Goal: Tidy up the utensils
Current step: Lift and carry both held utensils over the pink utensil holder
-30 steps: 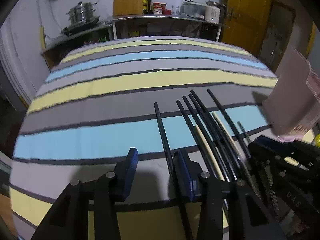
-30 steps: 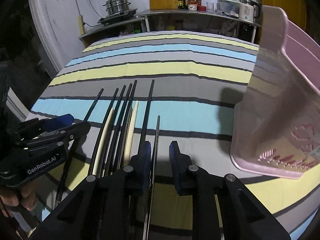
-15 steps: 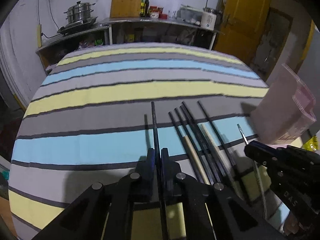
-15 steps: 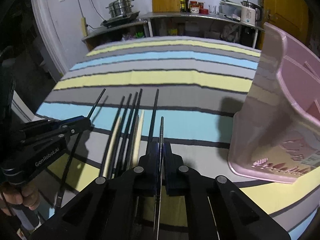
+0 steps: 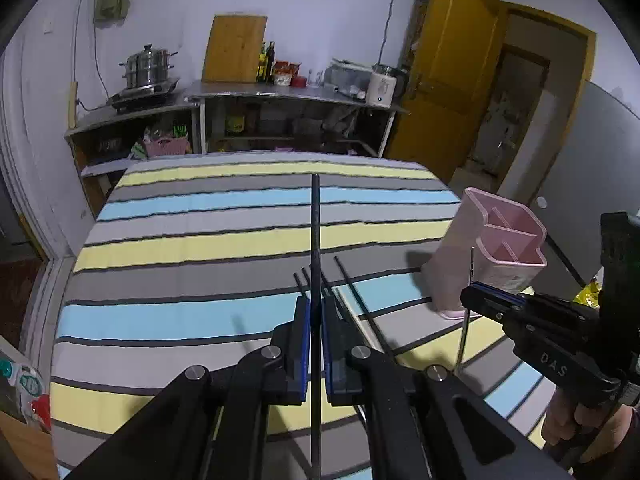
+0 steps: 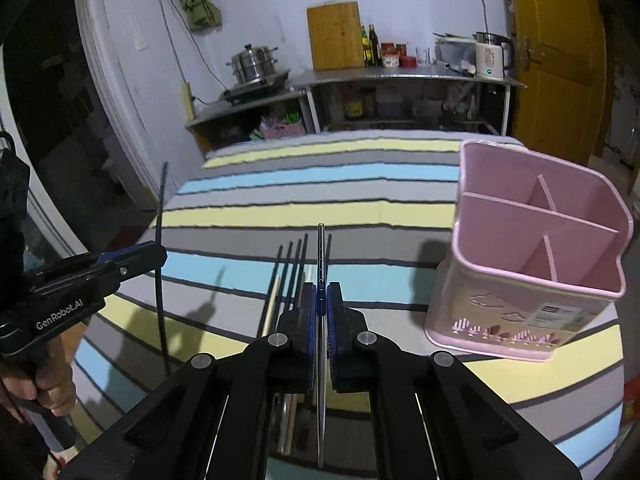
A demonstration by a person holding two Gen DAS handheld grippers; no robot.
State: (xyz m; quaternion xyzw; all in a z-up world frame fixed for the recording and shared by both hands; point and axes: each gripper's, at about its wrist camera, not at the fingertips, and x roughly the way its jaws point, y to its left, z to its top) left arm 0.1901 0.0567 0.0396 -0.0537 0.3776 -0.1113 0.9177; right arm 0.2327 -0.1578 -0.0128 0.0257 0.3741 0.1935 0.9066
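The left gripper (image 5: 315, 312) was clamped tight on a black chopstick (image 5: 315, 236), which ran straight out between the blue pads (image 5: 305, 320) and back under the gripper body, lifted clear of the striped cloth (image 5: 200, 248). It pointed forward and downward over the table. From the right wrist view this gripper (image 6: 154, 254) sat at the left, a hand (image 6: 44, 380) wrapped round its handle, the chopstick (image 6: 162, 264) standing nearly upright in it. The right gripper (image 6: 321, 300) was likewise closed, on a thin metal chopstick (image 6: 321, 256) held edge-on between its pads, tilted downward above the cloth (image 6: 360, 216). In the left view it (image 5: 466, 294) reached in from the right edge, a hand (image 5: 564, 424) on its grip, the metal chopstick (image 5: 469, 280) hanging almost vertical just in front of the holder (image 5: 460, 264). The remaining chopsticks (image 6: 290, 276), mostly black with a pale one, lay side by side on the cloth near the table's front edge, just beyond both grippers. The pink holder (image 6: 532, 248), with three open compartments, stood upright by the table's right edge.
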